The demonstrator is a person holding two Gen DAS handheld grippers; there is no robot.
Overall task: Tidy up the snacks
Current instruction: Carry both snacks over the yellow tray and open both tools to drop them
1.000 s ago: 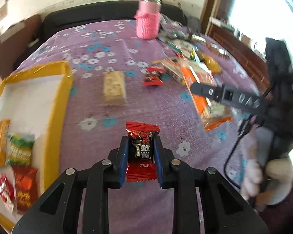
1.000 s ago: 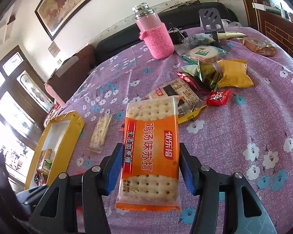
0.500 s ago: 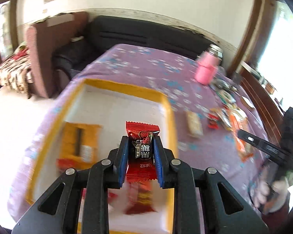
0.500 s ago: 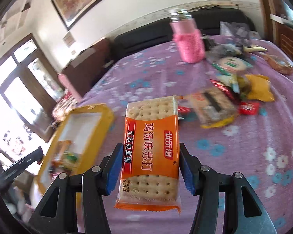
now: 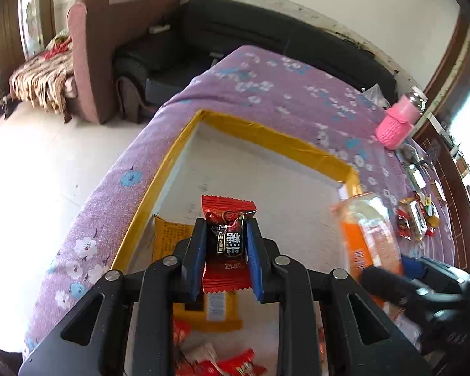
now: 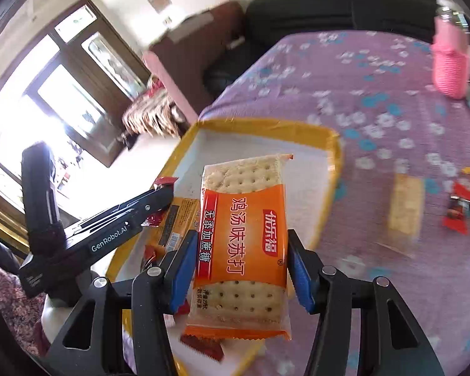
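My left gripper pinches a red candy, right gripper clamps the cracker pack, both over the yellow-rimmed tray, probably near the worktop's corner.

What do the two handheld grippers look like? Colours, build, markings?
Both match: the left gripper and right gripper have matte black angular linkage arms with silver round pivot bolts, and flat blue pads on the fingers. Seen from the right wrist camera, the left gripper's black body carries white "GenRobot.AI" lettering. No cables or sleeves clearly visible.
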